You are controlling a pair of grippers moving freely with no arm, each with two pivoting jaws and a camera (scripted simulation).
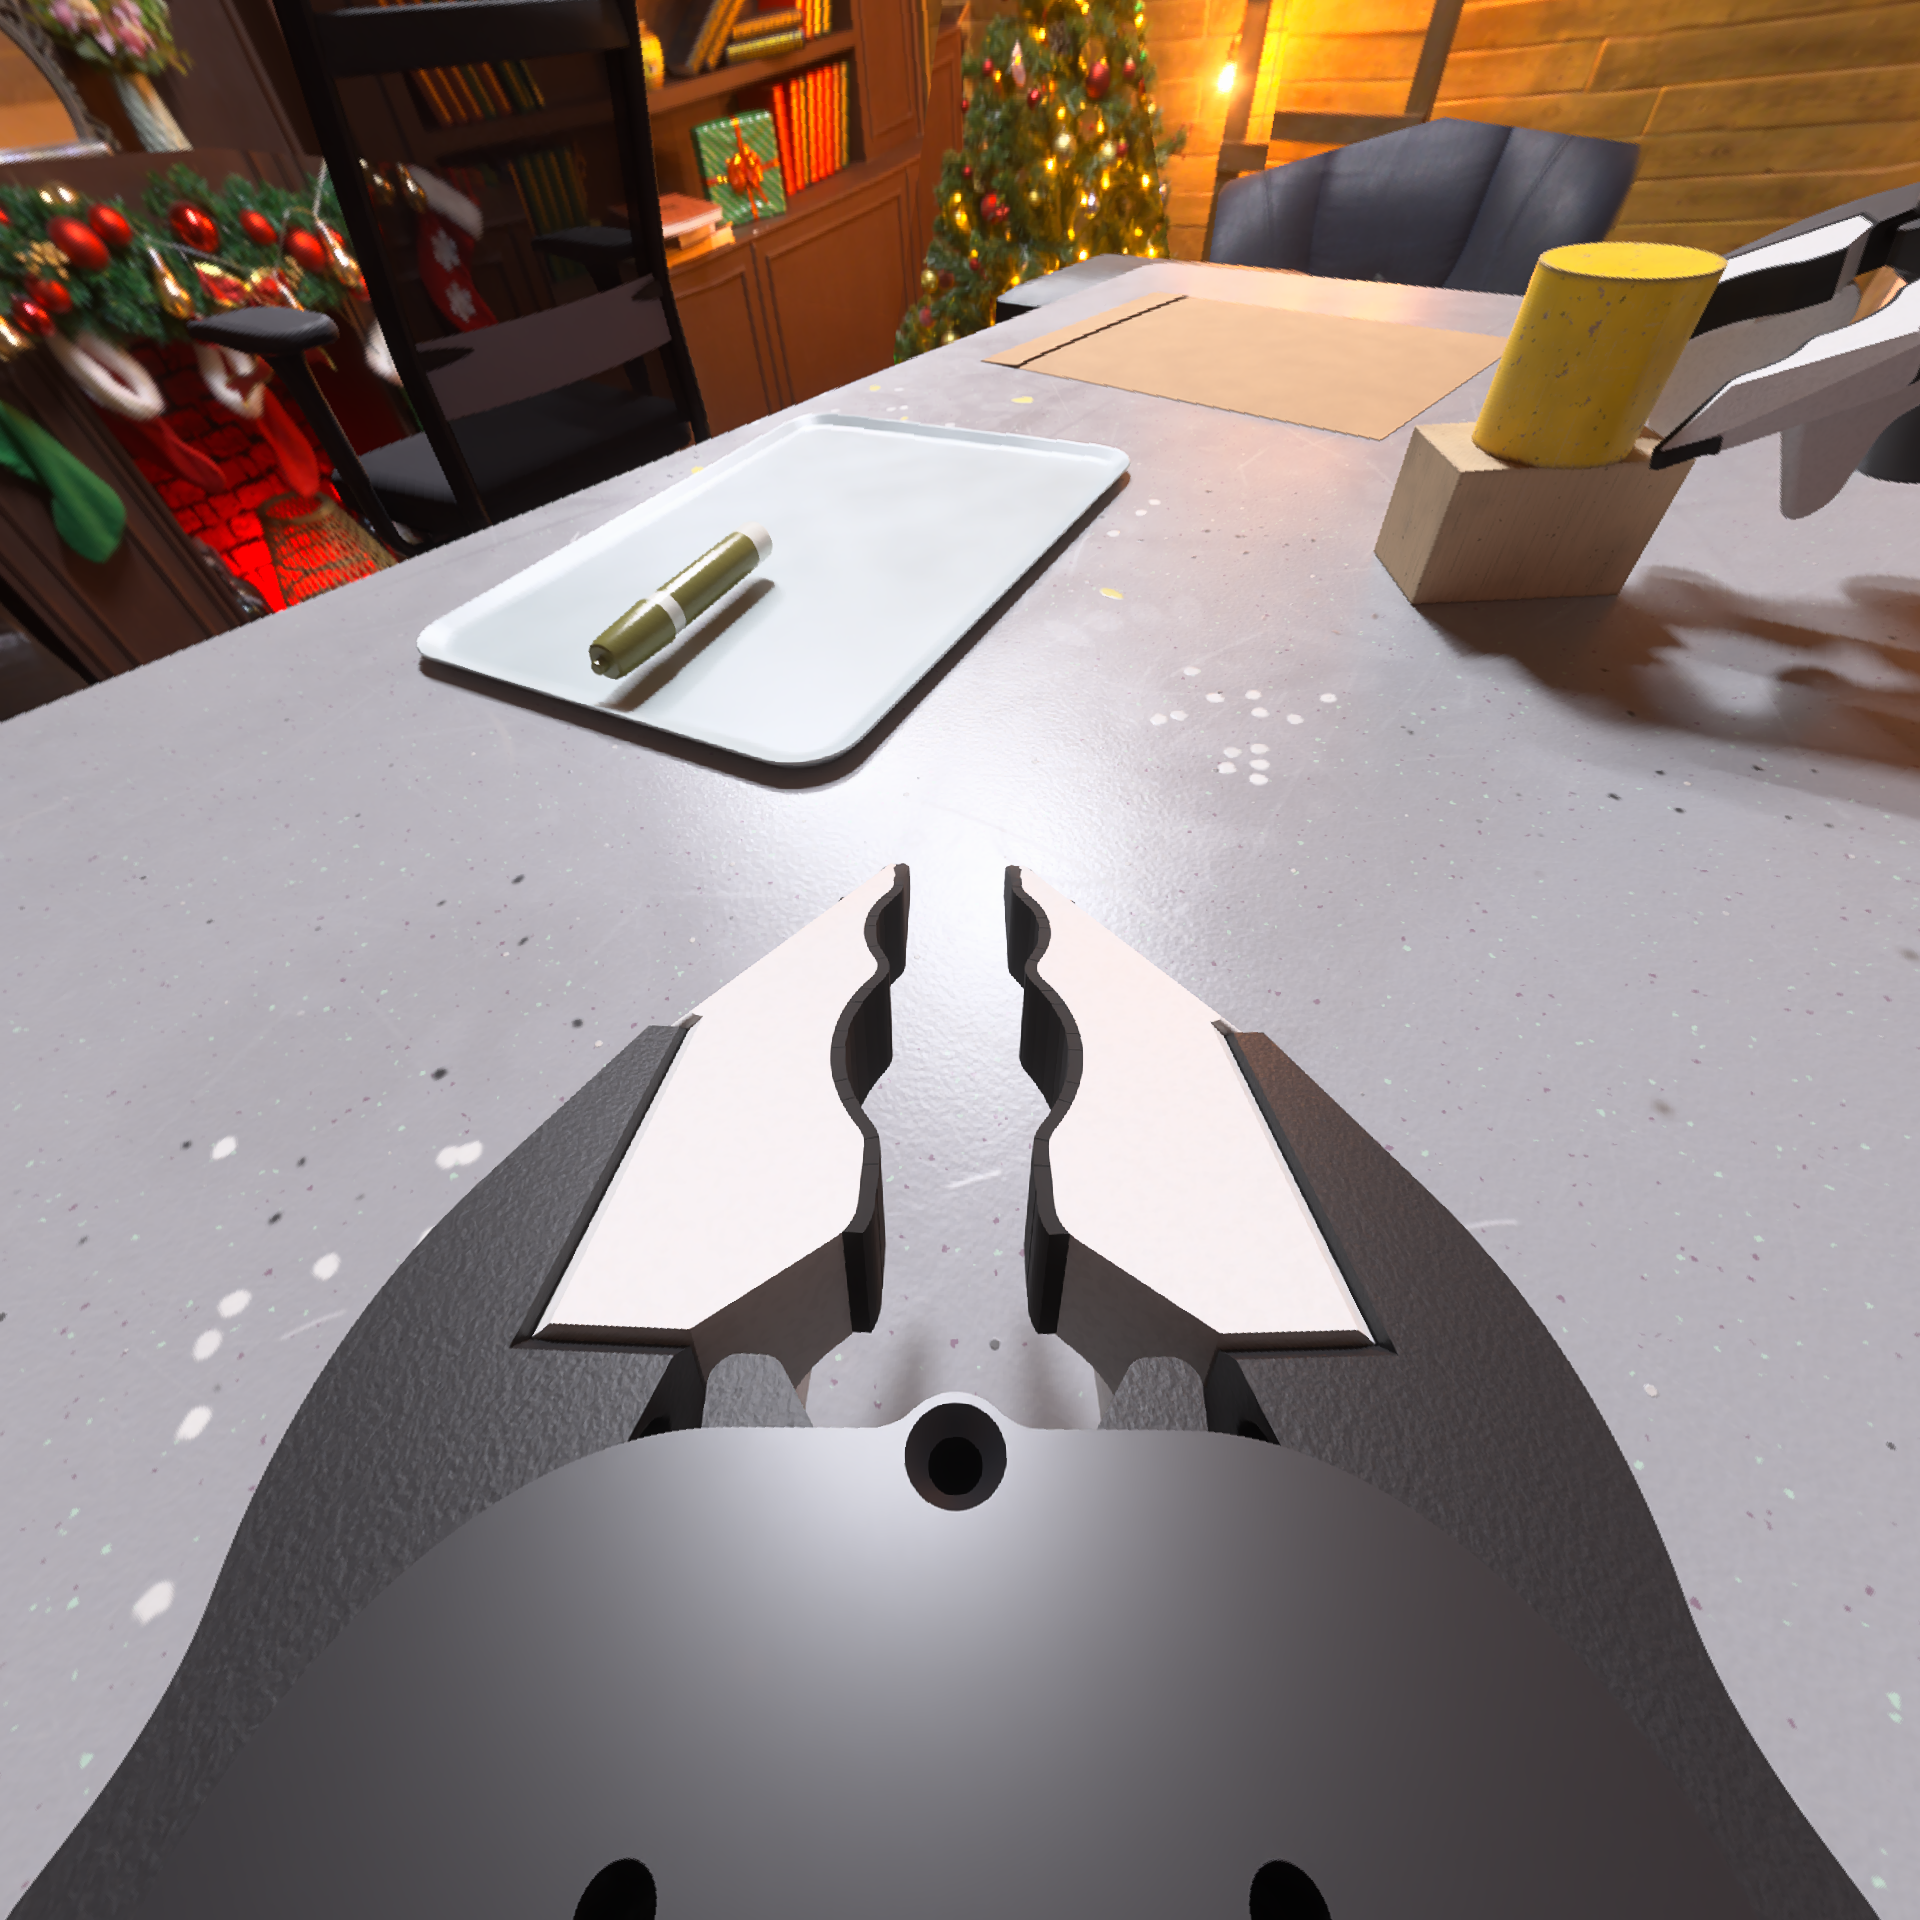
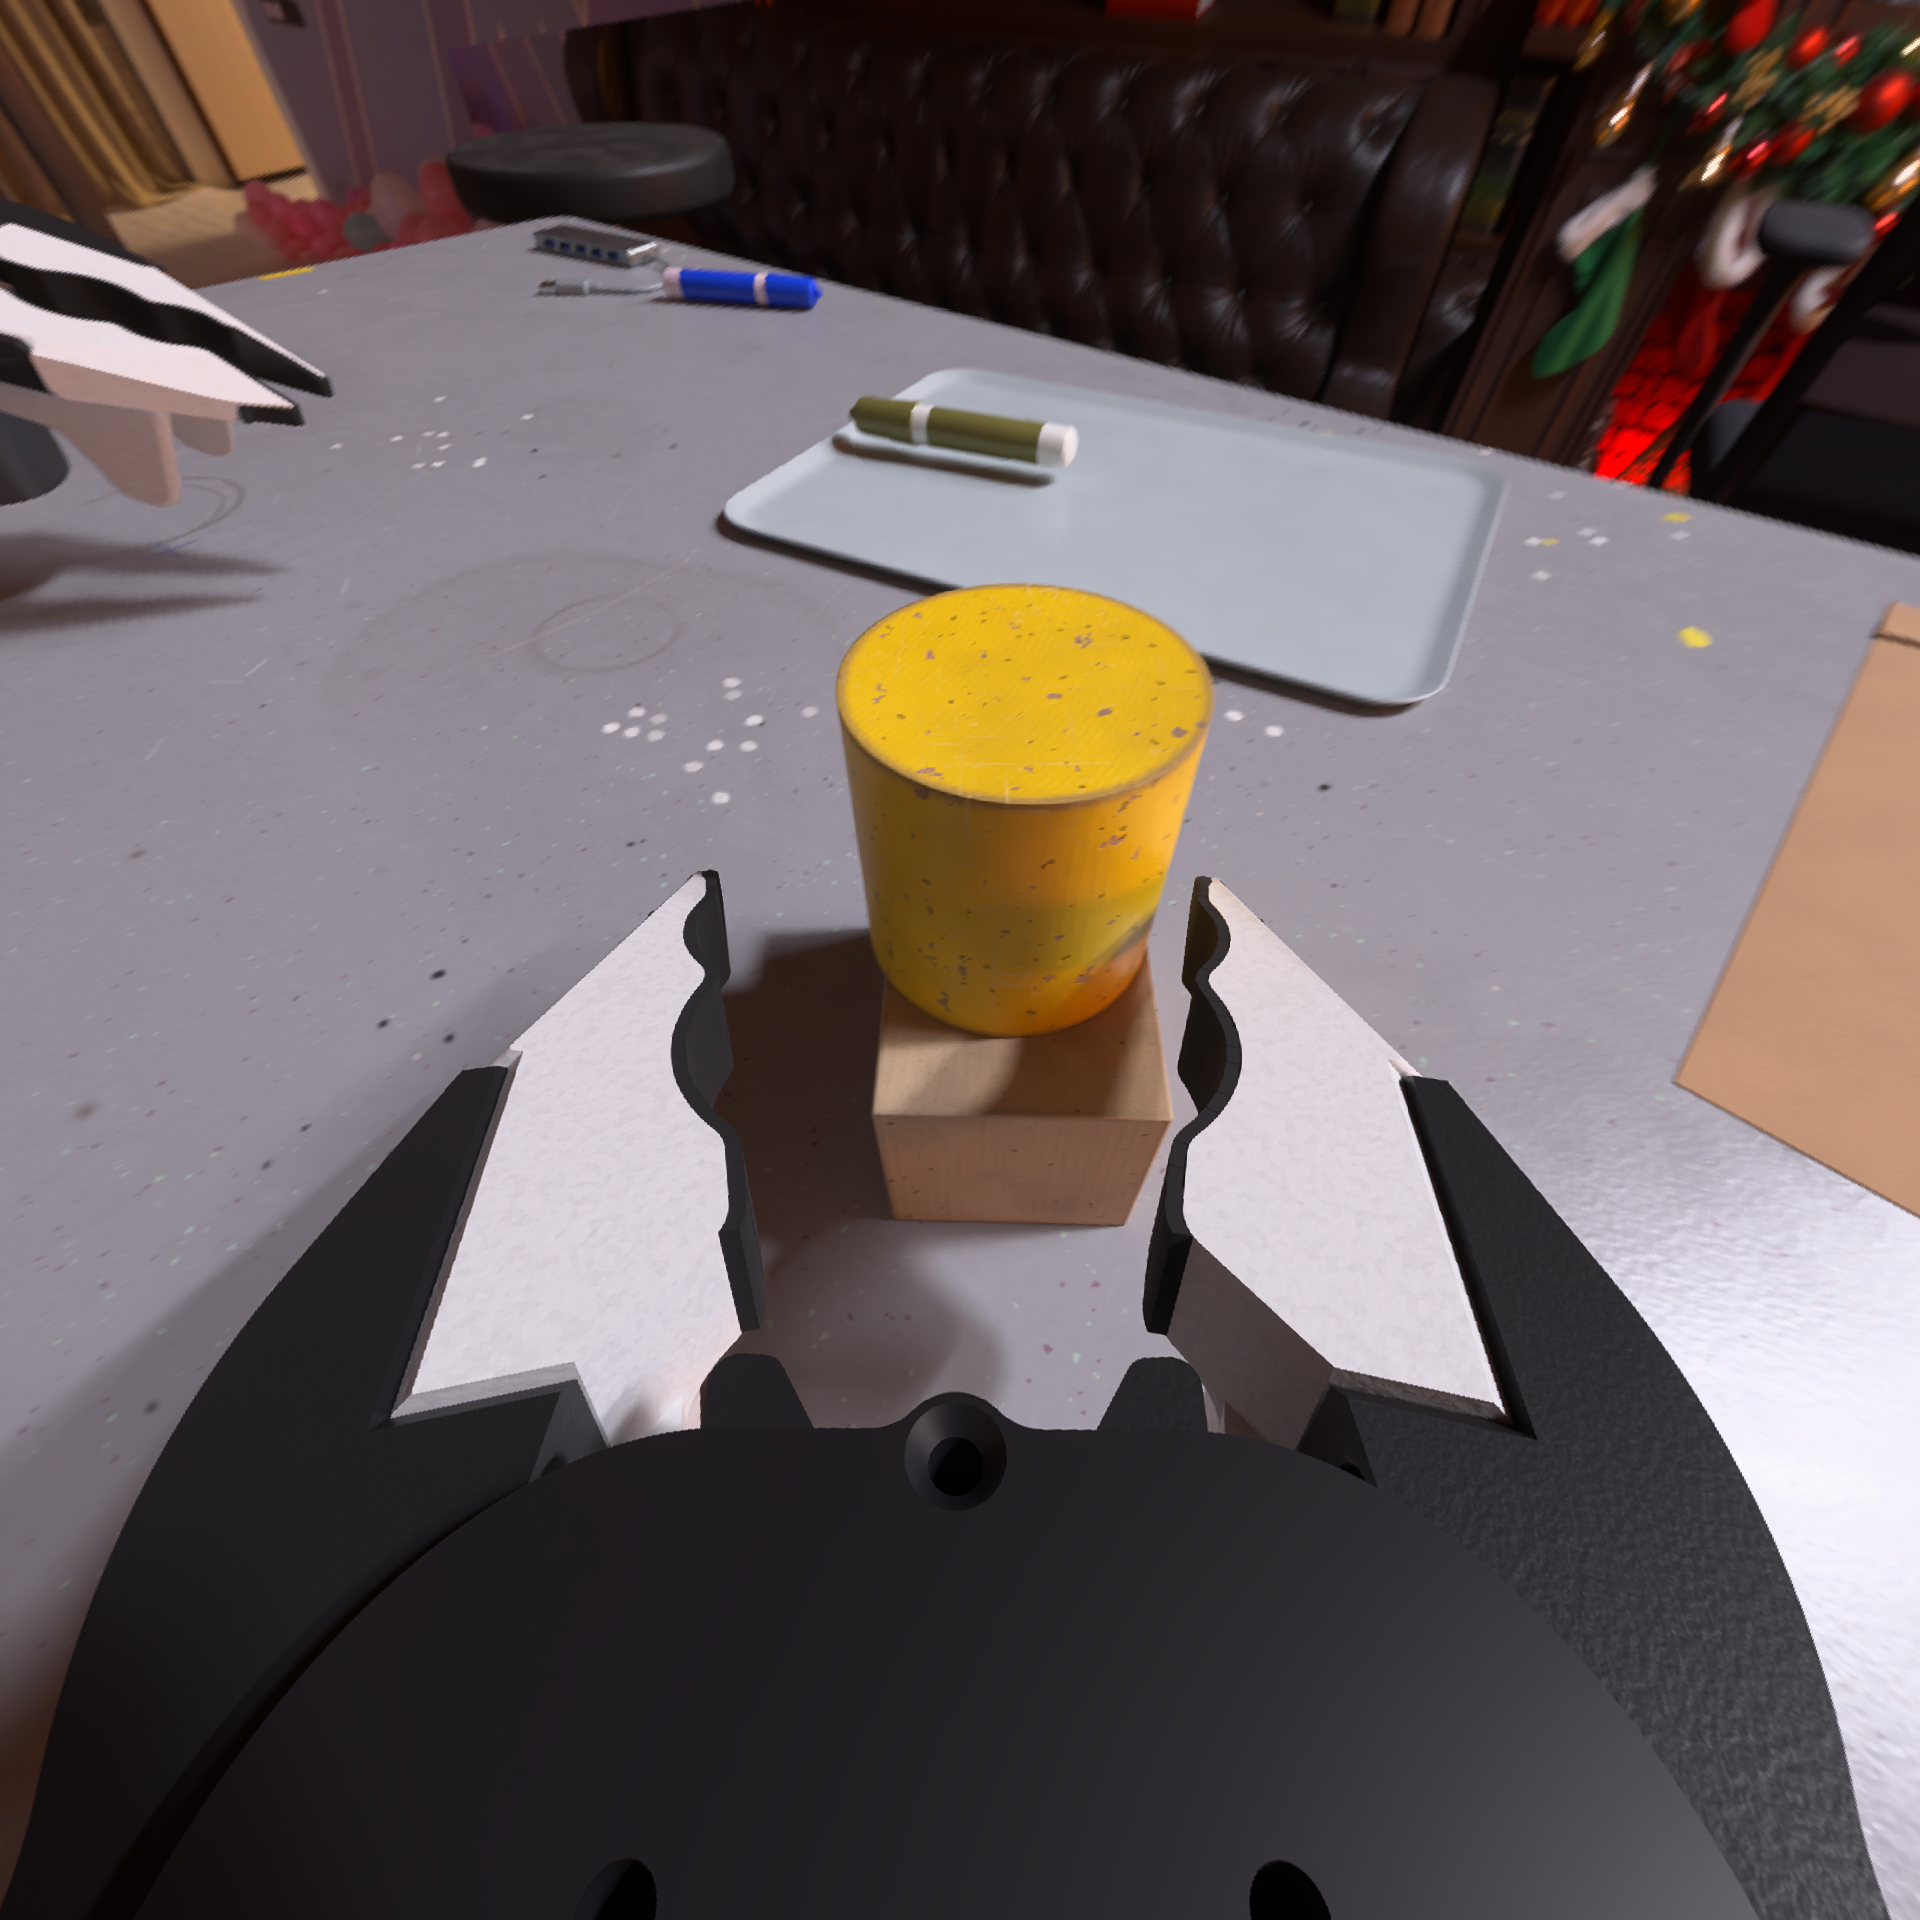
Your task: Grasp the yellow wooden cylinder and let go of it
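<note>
Table: a grey speckled tabletop (image 2: 312, 831) fills both views, and everything sits on it.
Tray: a pale rectangular tray (image 2: 1247, 561) lies at the far side in the right wrist view, with an olive-green marker with white bands (image 2: 961, 428) lying on it, towards the tray's far left corner.
Cardboard: a flat brown cardboard sheet (image 2: 1829, 935) lies to the right, cut off by the picture edge.
Right gripper: the right gripper (image 2: 951, 904) is spread wide and holding nothing, its tips either side of the stack and just short of the cylinder's wall.
Left gripper: the left gripper (image 1: 956, 883) hovers over bare table, well apart from the action, jaws slightly parted and empty.
Block: a pale square wooden block (image 2: 1018, 1143) stands on the table between the right gripper's fingers.
Cylinder: and here's the target, the yellow wooden cylinder (image 2: 1018, 831), standing upright on top of the block, overhanging its far edge a little.
Progress: I'd judge the grasp not yet made; closing, then letting go, both look left to do.
Small stuff: a blue marker (image 2: 743, 288) and a small grey hub-like gadget (image 2: 592, 244) lie at the far left edge.
Hard to tell: whether either pad actually touches the cylinder can't be made out, and the cylinder's base is half hidden in shadow.
</note>
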